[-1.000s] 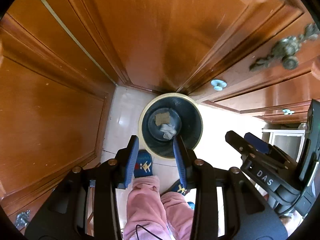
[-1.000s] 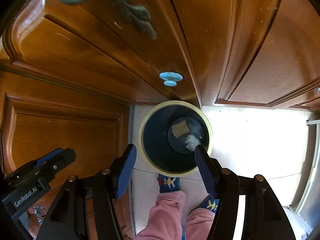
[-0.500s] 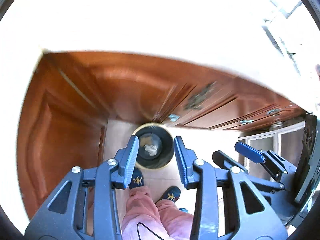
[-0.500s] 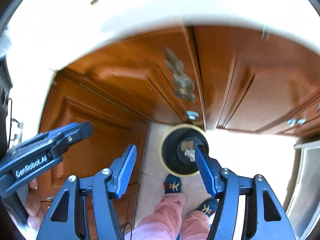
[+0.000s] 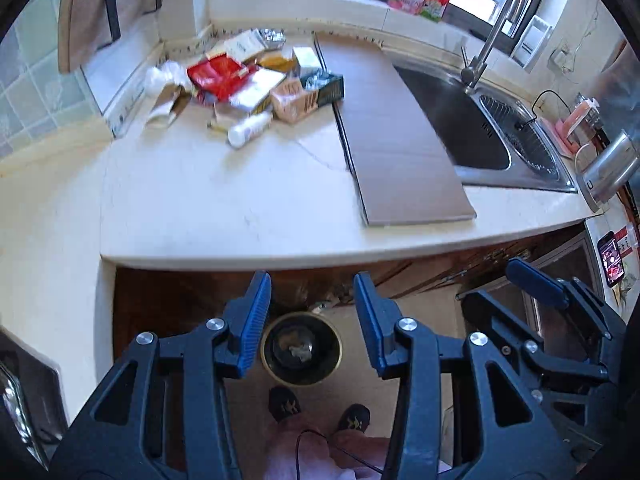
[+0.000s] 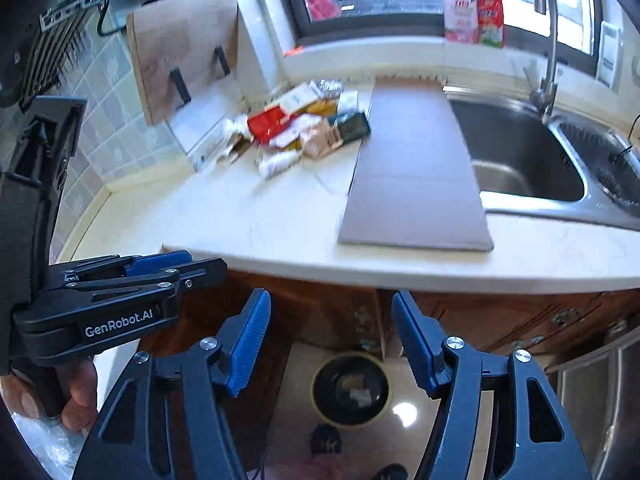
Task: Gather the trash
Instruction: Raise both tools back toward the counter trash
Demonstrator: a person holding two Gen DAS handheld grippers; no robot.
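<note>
Pale surface [image 5: 208, 200] fills the middle of both frames, with a flat cardboard sheet [image 5: 396, 136] lying across it next to the sink [image 5: 460, 120]. The trash pile [image 5: 256, 80], boxes, wrappers and a red packet, sits at the back corner: upper left of centre in the left-wrist frame, upper centre-left in the right-wrist frame. It lies up and ahead of both claws, well apart from either. A white tube [image 5: 250, 130] lies at the near edge of the pile, long axis slanting lower left to upper right. The bin [image 5: 301, 354] is on the floor, bottom centre, scraps inside.

Left claw [image 5: 312, 316]: jaws apart, just been opening, nothing held. Right claw [image 6: 331, 338]: jaws wider apart, also just opening, empty. The pile leans to the left claw's side, so the left looks slightly better placed. The next reach goes forward over the surface edge.
</note>
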